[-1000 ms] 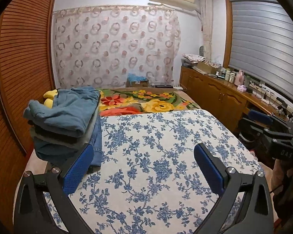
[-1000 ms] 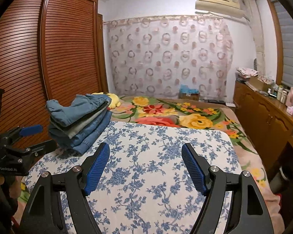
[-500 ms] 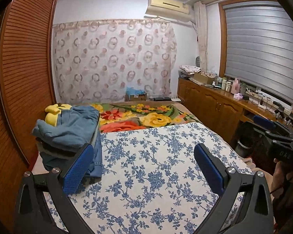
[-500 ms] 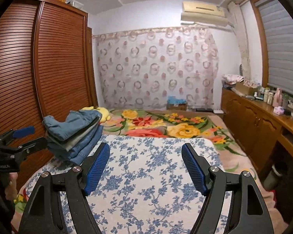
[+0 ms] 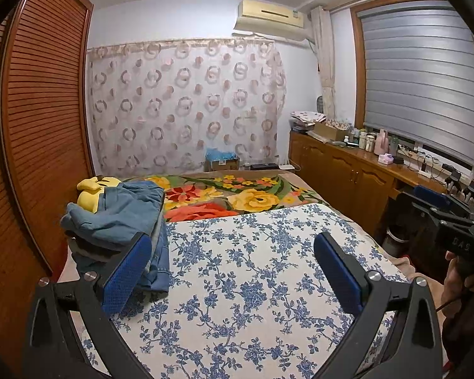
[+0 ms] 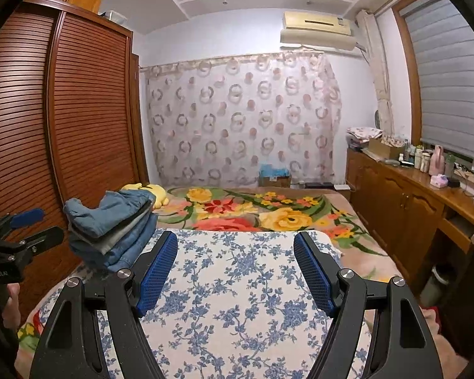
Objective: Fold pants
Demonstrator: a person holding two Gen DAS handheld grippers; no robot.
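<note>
Holding my left gripper [image 5: 232, 273] wide open, I see nothing between its blue pads [image 5: 126, 276]. My right gripper [image 6: 235, 273] is open and empty too. Both hang above the blue flower sheet [image 5: 252, 268]. The folded pants [image 6: 117, 224] sit in a stack at the sheet's far left edge. A yellow plush toy [image 6: 156, 192] lies just behind them. Farther back is the bright flower blanket [image 6: 256, 208], then the curtain [image 6: 243, 117].

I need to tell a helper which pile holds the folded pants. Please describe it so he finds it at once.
Look at the bed's blue-flowered sheet, on the side by the brown slatted wardrobe. There lies the stack of folded pants, blue denim with one grey layer, beside a yellow plush toy.
</note>
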